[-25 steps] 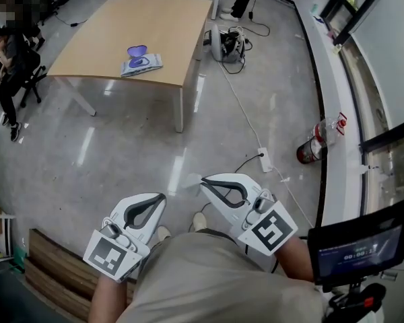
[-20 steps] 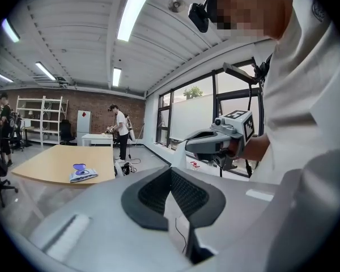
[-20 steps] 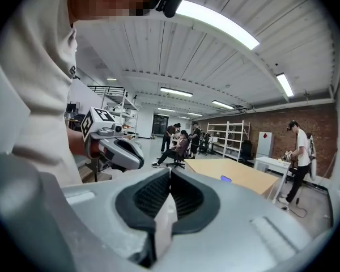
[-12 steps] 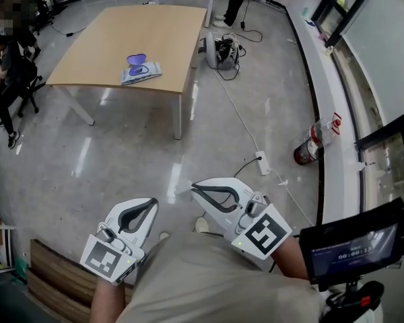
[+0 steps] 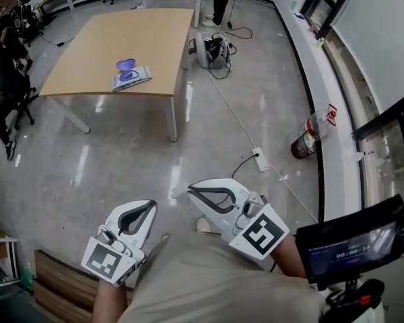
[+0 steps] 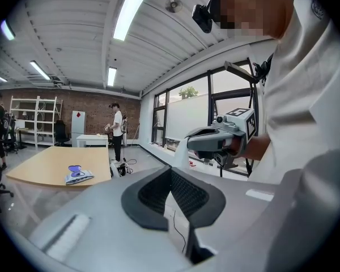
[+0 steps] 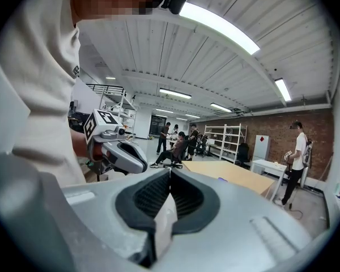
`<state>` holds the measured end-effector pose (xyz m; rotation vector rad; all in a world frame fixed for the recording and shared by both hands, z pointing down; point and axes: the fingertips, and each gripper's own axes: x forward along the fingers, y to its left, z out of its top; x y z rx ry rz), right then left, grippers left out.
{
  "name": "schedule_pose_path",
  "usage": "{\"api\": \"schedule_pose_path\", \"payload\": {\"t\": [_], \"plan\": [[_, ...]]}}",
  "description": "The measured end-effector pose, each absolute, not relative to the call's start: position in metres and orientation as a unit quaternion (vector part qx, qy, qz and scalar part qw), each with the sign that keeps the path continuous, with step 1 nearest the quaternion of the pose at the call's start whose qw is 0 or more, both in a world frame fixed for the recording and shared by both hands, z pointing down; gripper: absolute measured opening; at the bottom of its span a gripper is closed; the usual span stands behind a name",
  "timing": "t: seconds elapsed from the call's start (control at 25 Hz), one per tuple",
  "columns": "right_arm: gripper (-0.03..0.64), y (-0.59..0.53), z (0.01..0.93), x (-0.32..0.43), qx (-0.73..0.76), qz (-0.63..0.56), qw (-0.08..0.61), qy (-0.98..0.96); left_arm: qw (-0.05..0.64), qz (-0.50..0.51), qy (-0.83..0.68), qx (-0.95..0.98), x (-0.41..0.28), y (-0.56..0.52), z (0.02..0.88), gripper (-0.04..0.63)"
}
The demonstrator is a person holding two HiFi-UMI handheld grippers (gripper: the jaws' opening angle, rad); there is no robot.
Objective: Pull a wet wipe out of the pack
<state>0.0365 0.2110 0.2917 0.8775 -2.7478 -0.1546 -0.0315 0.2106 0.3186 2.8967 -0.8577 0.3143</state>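
Across the room, at upper left, the pack (image 5: 132, 77) is lying on the table (image 5: 121, 39) with its purple lid (image 5: 126, 64) standing open, well apart from both grippers. I am holding the left gripper (image 5: 153, 206) close against my body, its jaws pressing together on nothing. To its right I am holding the right gripper (image 5: 190, 189), its jaws pinching what looks like a small white sheet (image 7: 163, 220). Judgement: the wipe is going to be limp, damp and light, tearing if snatched, and the soft pack is likely to be lifting with it. I am therefore expecting to be pinning the pack near one end while pinching the wipe's fold at the opening under the lid; no fold is showing from here.
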Motion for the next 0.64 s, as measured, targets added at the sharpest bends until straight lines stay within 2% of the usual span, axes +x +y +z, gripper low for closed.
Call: {"api": "schedule_pose_path", "payload": {"t": [0.32, 0.64], "plan": [[0.003, 0.213, 0.296, 0.039, 0.298, -0.046, 0.123, -0.945, 0.057, 0.106, -0.287, 0.95, -0.031, 0.213, 0.323, 0.003], [0.003, 0.155, 0.318, 0.112, 0.286, -0.034, 0.138, -0.948, 0.069, 0.117, -0.29, 0.947, 0.039, 0.149, 0.344, 0.003]]}}
